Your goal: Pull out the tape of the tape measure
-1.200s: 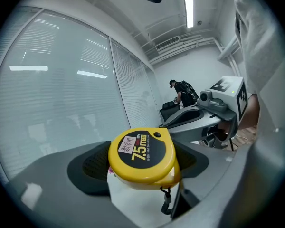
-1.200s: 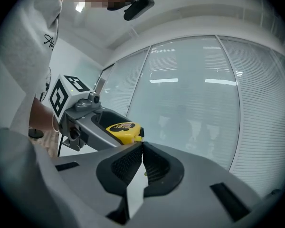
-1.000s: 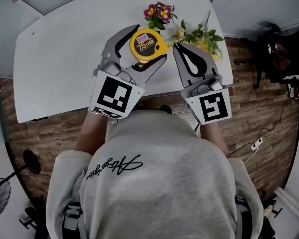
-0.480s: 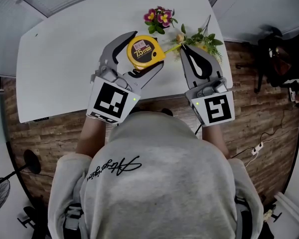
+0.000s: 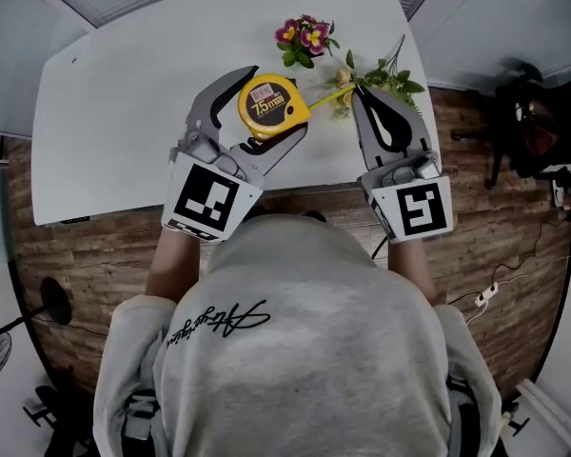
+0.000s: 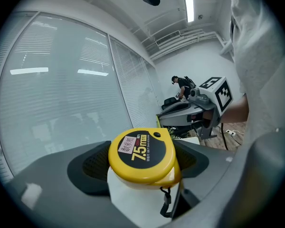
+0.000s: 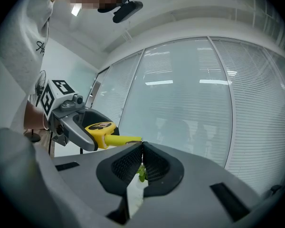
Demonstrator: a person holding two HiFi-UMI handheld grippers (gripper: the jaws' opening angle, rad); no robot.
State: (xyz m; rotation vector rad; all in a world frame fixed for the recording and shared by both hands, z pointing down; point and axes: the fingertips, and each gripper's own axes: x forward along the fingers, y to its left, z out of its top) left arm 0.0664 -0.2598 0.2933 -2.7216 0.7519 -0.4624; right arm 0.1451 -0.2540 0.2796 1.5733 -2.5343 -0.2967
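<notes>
surface: white table (image 5: pixel 124 93) | on it: pink flowers (image 5: pixel 303 34); leafy sprig (image 5: pixel 392 76) beside

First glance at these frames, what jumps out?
The yellow tape measure stands out first, clamped in the left hand-held gripper over the white table. A short run of yellow tape stretches from it to the right hand-held gripper, whose jaws are shut on its end. Behind them, pink and yellow flowers sit near the table's far edge.
</notes>
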